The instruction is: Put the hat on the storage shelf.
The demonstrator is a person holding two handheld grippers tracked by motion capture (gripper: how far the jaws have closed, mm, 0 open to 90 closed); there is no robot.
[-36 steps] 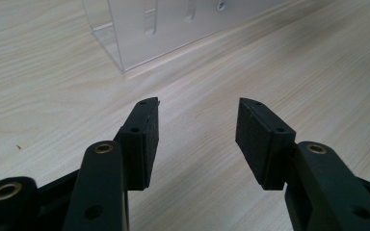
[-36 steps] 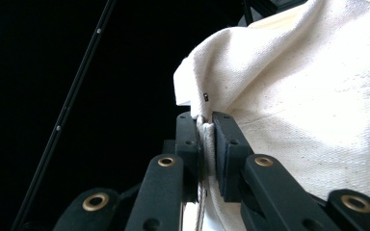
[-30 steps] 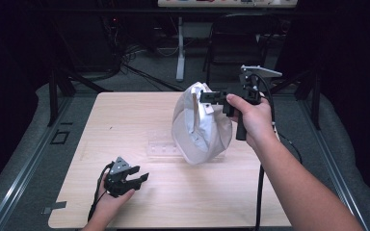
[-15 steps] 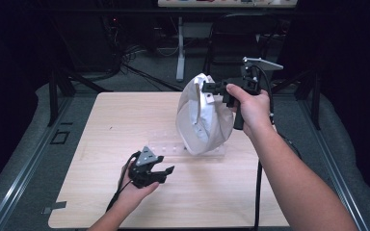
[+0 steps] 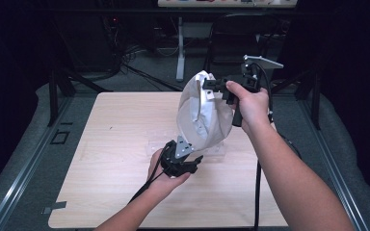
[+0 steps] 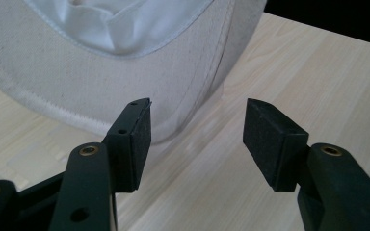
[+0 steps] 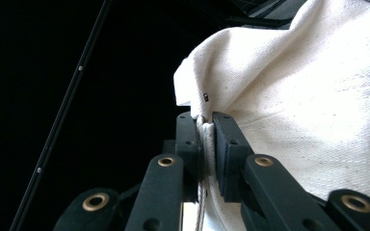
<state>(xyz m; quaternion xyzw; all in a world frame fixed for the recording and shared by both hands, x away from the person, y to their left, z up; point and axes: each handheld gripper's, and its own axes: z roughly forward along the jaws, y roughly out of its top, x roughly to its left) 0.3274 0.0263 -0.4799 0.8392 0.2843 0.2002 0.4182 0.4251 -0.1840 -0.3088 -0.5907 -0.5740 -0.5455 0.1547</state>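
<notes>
- Left tongs (image 5: 194, 161), nearest the person, hover low over the pale wooden counter (image 5: 111, 144) with jaws spread, empty, just under the cream canvas cap (image 5: 204, 113).
- The cap hangs above the counter's middle, toward 1 o'clock.
- Right tongs (image 7: 205, 126), farther back, are pressed together on the cap's upper edge.

R tongs (image 5: 211, 87) gripping white cloth bag (image 5: 203, 115) lifted above table (image 5: 111, 144), L tongs (image 5: 192, 161) under bag's bottom
</notes>
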